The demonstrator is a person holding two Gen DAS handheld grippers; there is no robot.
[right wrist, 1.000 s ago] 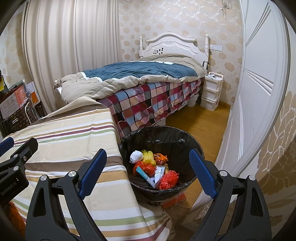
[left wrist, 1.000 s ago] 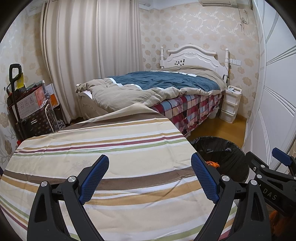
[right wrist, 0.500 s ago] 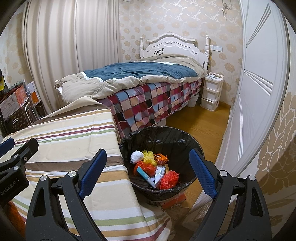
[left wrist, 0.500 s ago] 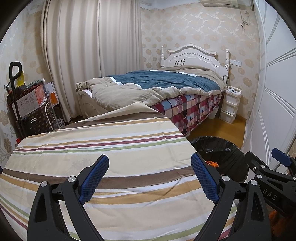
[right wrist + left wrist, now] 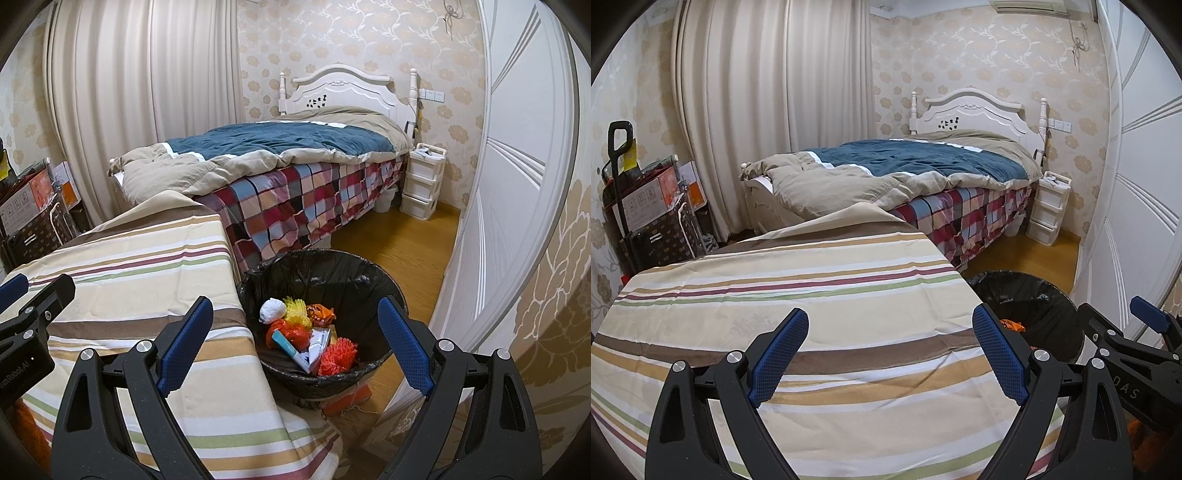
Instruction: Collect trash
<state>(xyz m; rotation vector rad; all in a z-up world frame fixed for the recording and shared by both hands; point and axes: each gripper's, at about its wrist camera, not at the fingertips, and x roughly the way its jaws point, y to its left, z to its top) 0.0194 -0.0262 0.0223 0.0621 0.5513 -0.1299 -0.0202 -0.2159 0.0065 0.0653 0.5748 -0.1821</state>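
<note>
Both the left gripper (image 5: 890, 354) and the right gripper (image 5: 293, 341) hang released and empty above the striped tablecloth (image 5: 783, 295). The colourful crumpled trash (image 5: 306, 332) lies in the black-lined round bin (image 5: 321, 266) just right of the table. Collection looks finished; the next move would be finding any remaining piece.

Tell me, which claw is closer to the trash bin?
The right claw. It hangs open just above the trash bin, with the rubbish showing between its fingers. The left claw is open over the striped cloth, with the bin off to its right.
</note>
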